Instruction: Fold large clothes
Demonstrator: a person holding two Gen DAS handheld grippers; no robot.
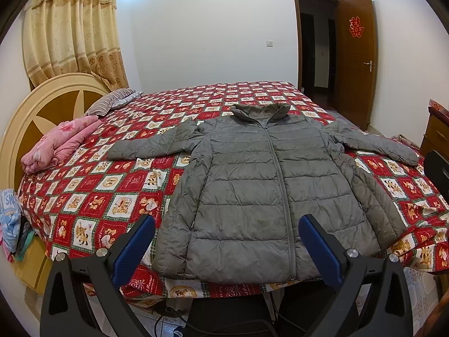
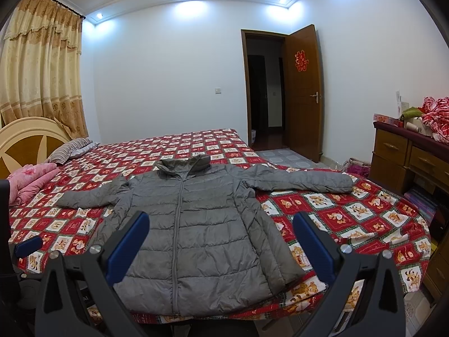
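Observation:
A grey quilted puffer jacket (image 1: 261, 185) lies flat and zipped on the bed, collar away from me, both sleeves spread out sideways. It also shows in the right wrist view (image 2: 196, 224). My left gripper (image 1: 226, 224) is open and empty, held above the jacket's hem near the bed's front edge. My right gripper (image 2: 220, 221) is open and empty, over the jacket's lower right part. The left gripper's blue fingertip (image 2: 28, 245) shows at the left edge of the right wrist view.
The bed has a red patchwork cover (image 1: 118, 193) and a cream headboard (image 1: 25, 118) on the left. A pink folded quilt (image 1: 60, 143) and a striped pillow (image 1: 109, 101) lie near it. A wooden dresser (image 2: 407, 157) stands right; the door (image 2: 304, 92) is open.

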